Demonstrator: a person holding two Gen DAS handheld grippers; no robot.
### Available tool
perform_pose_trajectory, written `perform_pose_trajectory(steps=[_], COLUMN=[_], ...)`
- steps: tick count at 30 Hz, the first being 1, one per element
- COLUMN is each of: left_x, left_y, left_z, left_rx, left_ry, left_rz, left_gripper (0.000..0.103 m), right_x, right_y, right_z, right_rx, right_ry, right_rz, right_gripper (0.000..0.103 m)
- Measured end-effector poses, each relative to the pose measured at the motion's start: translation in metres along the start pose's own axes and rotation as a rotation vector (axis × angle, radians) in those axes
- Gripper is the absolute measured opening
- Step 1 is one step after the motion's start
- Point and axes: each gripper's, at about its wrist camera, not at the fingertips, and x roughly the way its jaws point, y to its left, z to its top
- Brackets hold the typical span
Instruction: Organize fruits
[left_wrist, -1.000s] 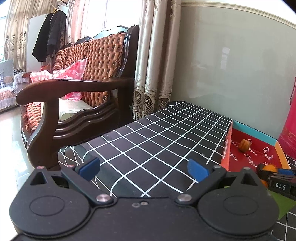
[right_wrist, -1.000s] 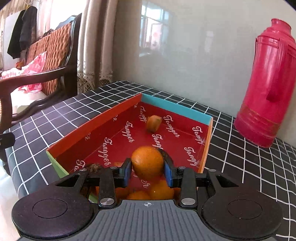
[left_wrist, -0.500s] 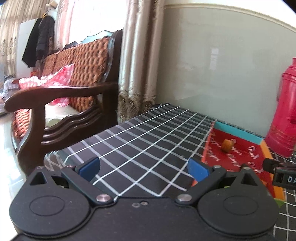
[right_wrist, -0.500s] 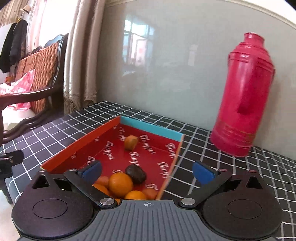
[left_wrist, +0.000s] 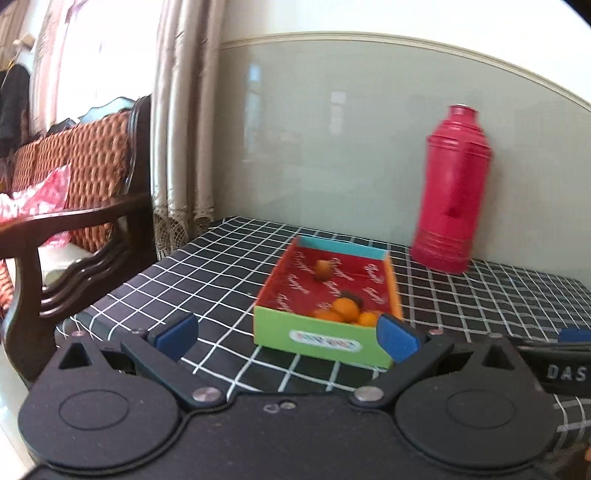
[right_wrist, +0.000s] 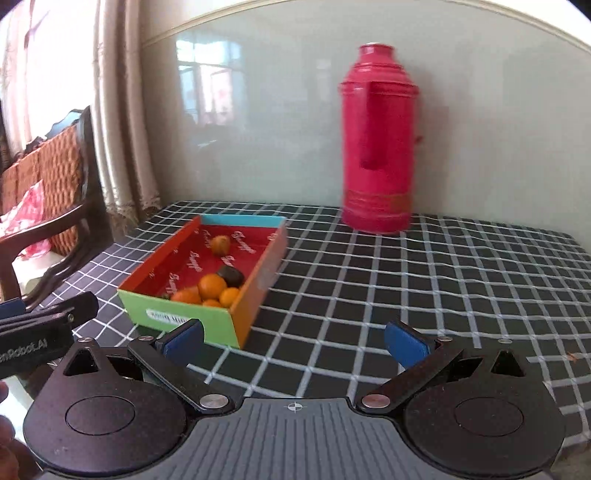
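Left wrist view: the left gripper (left_wrist: 286, 334) hangs with its blue pads spread wide apart and nothing between them, just in front of the green end wall of the cardboard box (left_wrist: 321, 341). The box sits on the black-and-white checked tablecloth (left_wrist: 207, 273), and everything else is placed from it. Inside, against that green wall, a cluster of oranges (left_wrist: 345, 308) lies piled together with a dark fruit (left_wrist: 351, 296) touching them on the far side — what kind of fruit it is cannot be told. One small orange (left_wrist: 322, 267) rests alone near the box's far blue wall. Behind the box and to its right stands a red thermos (left_wrist: 452, 188), upright against the wall. To the box's left, off the table, is a wooden sofa (left_wrist: 74, 206).

In the right wrist view the right gripper (right_wrist: 293, 343) is also parted wide and empty, held near the box's front right corner — the box (right_wrist: 255, 291) lies ahead and to its left, the oranges (right_wrist: 210, 288) showing inside.
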Motion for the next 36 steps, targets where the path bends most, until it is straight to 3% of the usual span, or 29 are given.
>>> perform_pose_trajectory(steps=[12,36], left_x=[-0.052,-0.043], left_y=[-0.013,-0.011], left_z=[0.005,0.007], left_rx=[0.032,0.013], left_ry=[-0.018,0.019], left_rz=[-0.020,-0.018], left_gripper=[0.097,0.097], right_x=[-0.048,-0.042], right_y=[0.000,-0.001], right_z=[-0.006,-0.005], right_rx=[0.023,0.045], right_ry=[-0.039,-0.045], right_rz=[-0.019,-0.034], right_gripper=[0.103,0.103])
